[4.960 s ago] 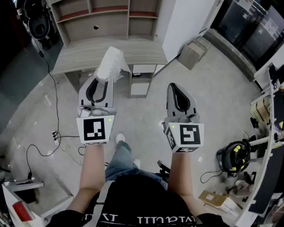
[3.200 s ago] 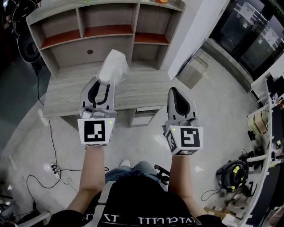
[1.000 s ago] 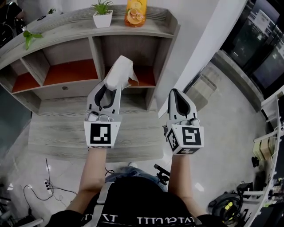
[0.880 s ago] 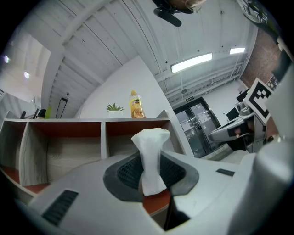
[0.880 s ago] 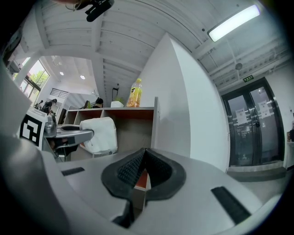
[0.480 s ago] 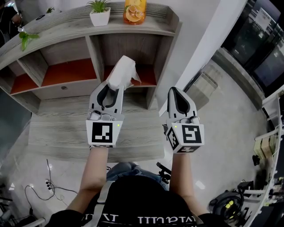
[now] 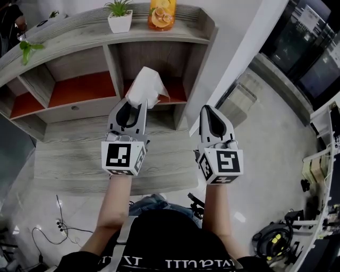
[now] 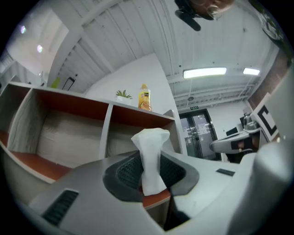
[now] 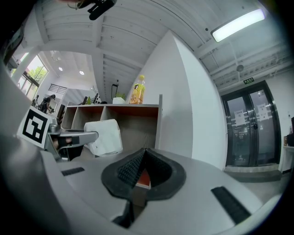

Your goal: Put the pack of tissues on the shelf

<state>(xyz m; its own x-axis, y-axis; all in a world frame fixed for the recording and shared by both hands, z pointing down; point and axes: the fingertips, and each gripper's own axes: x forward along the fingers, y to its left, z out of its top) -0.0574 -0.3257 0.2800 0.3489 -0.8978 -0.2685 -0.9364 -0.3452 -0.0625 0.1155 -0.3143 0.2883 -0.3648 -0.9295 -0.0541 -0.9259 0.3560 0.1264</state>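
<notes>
The left gripper (image 7: 137,106) is clamping the pack of tissues (image 7: 144,87), holding it in the air before the right-hand compartment of the shelf (image 7: 79,37). The right gripper (image 7: 207,110) is hovering beside it, jaws together and empty.

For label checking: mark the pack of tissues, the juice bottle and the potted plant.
pack of tissues (image 7: 144,87), head view, wrapper's middle.
juice bottle (image 7: 162,15), head view, orange body.
potted plant (image 7: 120,24), head view, white pot.
</notes>
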